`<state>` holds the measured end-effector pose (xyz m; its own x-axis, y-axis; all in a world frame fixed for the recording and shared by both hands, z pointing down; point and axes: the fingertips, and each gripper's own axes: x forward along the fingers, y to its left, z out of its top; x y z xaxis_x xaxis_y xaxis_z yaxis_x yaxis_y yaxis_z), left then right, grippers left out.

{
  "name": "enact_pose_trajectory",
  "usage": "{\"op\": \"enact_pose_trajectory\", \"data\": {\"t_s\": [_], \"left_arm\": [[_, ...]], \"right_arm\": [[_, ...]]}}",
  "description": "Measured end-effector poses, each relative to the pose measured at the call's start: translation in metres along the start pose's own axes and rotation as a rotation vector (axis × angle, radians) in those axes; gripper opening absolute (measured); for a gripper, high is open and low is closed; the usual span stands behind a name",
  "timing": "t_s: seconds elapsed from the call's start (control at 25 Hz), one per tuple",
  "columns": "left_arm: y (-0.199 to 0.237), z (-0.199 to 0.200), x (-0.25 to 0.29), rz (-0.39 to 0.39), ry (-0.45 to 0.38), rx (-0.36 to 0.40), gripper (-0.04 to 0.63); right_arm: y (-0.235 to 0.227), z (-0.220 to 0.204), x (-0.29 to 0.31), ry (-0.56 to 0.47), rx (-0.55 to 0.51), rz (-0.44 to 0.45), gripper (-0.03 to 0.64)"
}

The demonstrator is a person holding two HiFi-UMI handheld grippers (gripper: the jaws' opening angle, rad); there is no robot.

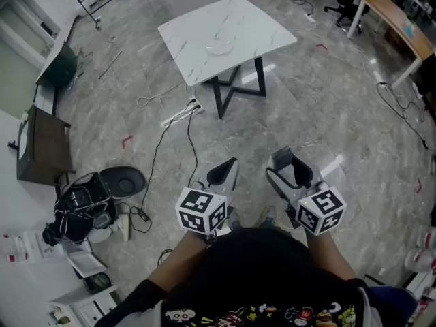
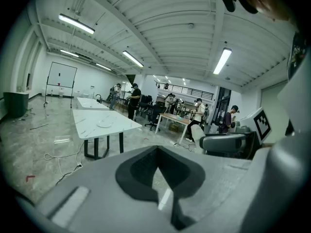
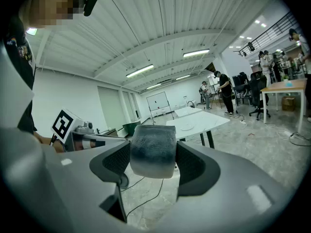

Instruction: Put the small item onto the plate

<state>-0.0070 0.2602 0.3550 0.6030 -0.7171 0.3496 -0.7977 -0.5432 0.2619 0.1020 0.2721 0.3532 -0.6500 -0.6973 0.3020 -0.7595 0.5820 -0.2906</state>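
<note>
A white plate (image 1: 219,46) lies on a white marble table (image 1: 262,27) far ahead of me across the floor; the plate (image 2: 104,124) also shows in the left gripper view, and the plate (image 3: 187,127) in the right gripper view. My right gripper (image 1: 285,163) is shut on a small grey, cylinder-like item (image 3: 152,149), which fills the gap between its jaws. My left gripper (image 1: 227,172) is held beside it, shut with nothing in it (image 2: 157,154). Both are held at waist height, well short of the table.
Cables and a power strip (image 1: 178,114) lie on the floor between me and the table. A black bag (image 1: 82,206) and a dark cabinet (image 1: 44,145) stand at the left, a wooden desk (image 1: 398,22) at the far right. People (image 2: 132,98) stand in the distance.
</note>
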Motion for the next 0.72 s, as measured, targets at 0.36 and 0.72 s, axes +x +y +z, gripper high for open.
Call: {"op": "enact_pose_trajectory", "data": {"t_s": [0.36,0.72], "left_arm": [[-0.001,0.008,0.003,0.028,-0.043,-0.007,0.000],[-0.033,0.005,0.024,0.063,-0.038,-0.026,0.000]], "right_arm": [[-0.002,0.005,0.001,-0.003,-0.030,0.023,0.322],[-0.026,0.007,-0.021,0.004,-0.045,0.072,0.321]]}}
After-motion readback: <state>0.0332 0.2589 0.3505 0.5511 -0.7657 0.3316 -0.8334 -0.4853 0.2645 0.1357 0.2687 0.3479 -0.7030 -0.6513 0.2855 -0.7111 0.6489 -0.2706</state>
